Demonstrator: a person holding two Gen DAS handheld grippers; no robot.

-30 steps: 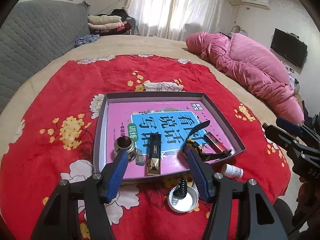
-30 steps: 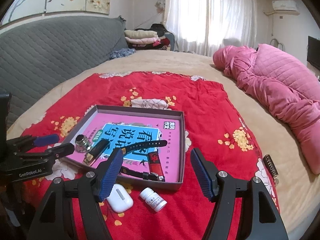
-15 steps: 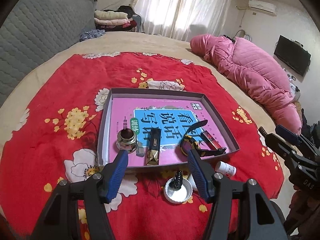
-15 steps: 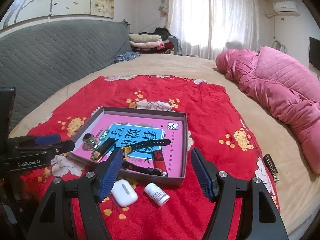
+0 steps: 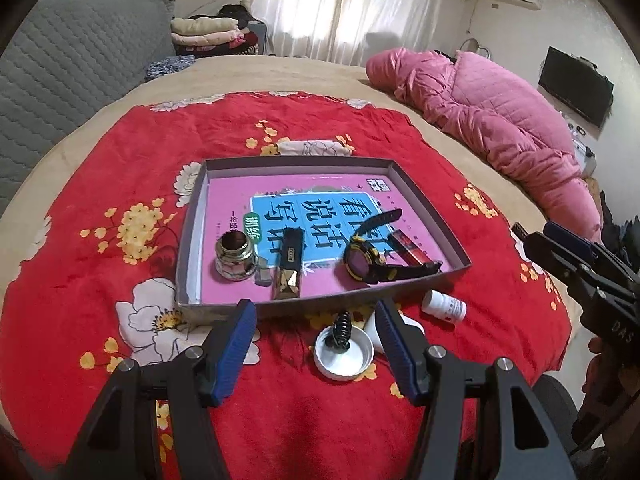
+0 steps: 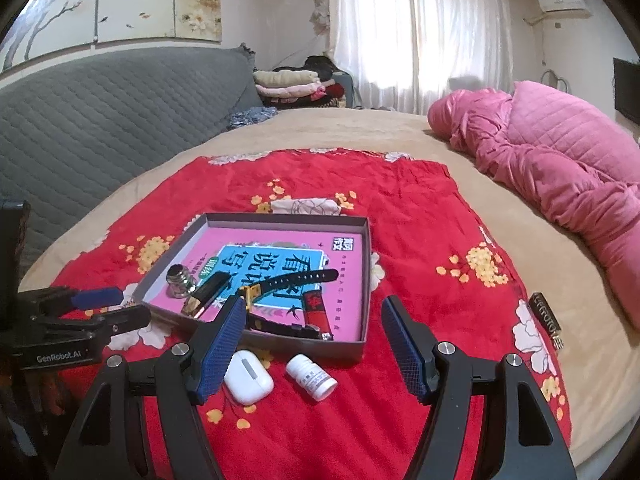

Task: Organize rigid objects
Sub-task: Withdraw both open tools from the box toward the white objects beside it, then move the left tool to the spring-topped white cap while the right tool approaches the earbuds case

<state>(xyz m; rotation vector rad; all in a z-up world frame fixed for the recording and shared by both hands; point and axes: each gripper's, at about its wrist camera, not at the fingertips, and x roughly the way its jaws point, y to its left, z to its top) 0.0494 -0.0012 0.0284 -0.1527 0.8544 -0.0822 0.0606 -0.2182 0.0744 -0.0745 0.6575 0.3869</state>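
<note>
Hovering spread and empty, the left gripper (image 5: 316, 322) is lining up on the lid (image 5: 344, 354) just before the tray (image 5: 320, 307); next it needs lowering and pinching. Rightward, the right gripper (image 6: 312, 328) is waiting open above the earbud case (image 6: 248, 376) and bottle (image 6: 311, 376).

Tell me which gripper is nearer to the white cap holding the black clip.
Left. The left gripper hovers open right over the white cap, which lies between its fingers. The right gripper is off to the side, open above the pill bottle.
</note>
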